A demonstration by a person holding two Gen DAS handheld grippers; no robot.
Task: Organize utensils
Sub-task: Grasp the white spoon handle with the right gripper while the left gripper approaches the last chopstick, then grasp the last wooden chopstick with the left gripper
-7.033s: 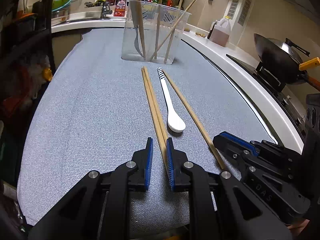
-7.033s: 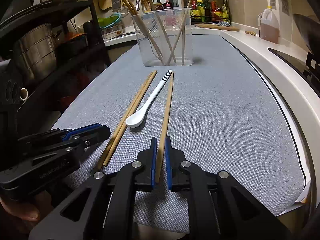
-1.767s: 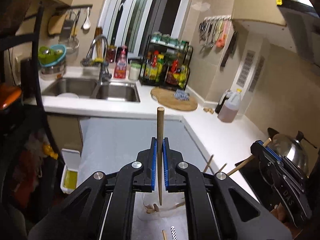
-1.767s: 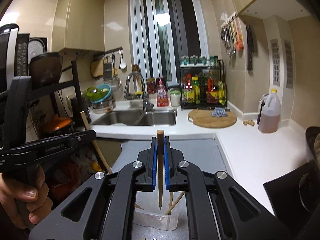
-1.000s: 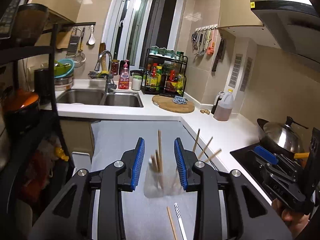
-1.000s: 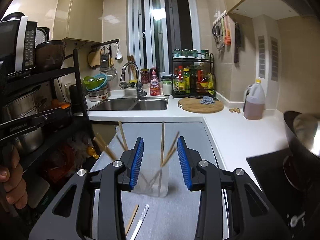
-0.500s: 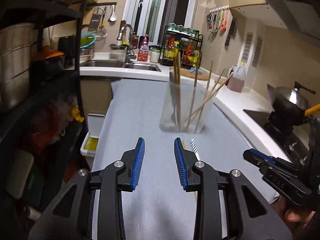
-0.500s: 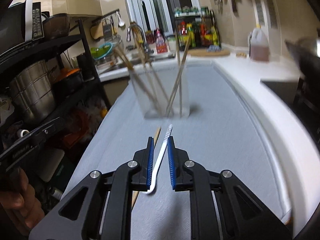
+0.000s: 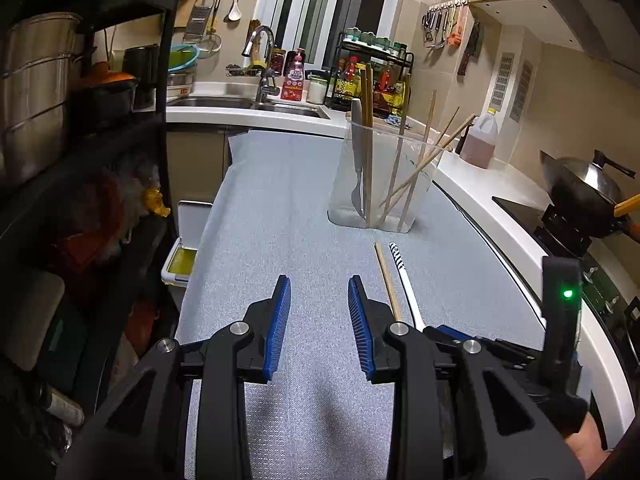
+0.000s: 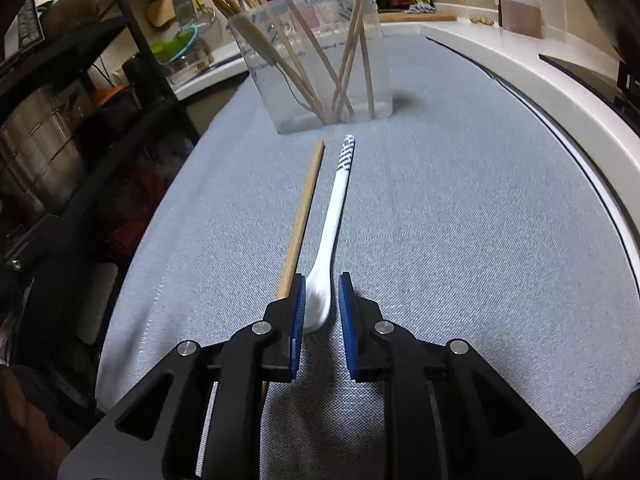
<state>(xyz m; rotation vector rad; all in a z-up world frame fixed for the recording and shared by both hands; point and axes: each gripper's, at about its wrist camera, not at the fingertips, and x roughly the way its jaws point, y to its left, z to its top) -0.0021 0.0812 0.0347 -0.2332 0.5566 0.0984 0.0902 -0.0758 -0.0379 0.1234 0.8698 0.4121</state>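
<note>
A white spoon (image 10: 334, 216) with a striped handle end lies on the grey mat (image 10: 460, 220), beside one wooden chopstick (image 10: 302, 216). My right gripper (image 10: 322, 308) is low over the mat, jaws a little apart around the spoon's bowl, not clamped. A clear container (image 10: 316, 64) holds several chopsticks behind them. In the left wrist view my left gripper (image 9: 318, 320) is open and empty above the mat, left of the chopstick (image 9: 387, 280) and spoon (image 9: 404, 280). The container (image 9: 380, 176) stands farther back.
A black shelf rack (image 9: 80, 160) with pots stands left of the mat. A white counter (image 9: 492, 192) runs along the right, with an oil jug (image 9: 480, 140) and a wok (image 9: 584, 188) on the stove. The sink (image 9: 248, 104) is at the back.
Both grippers dropped their chopsticks into the container and came back down. My right gripper has moved forward and lower, so its jaws now flank the spoon's bowl. The left stays open.
</note>
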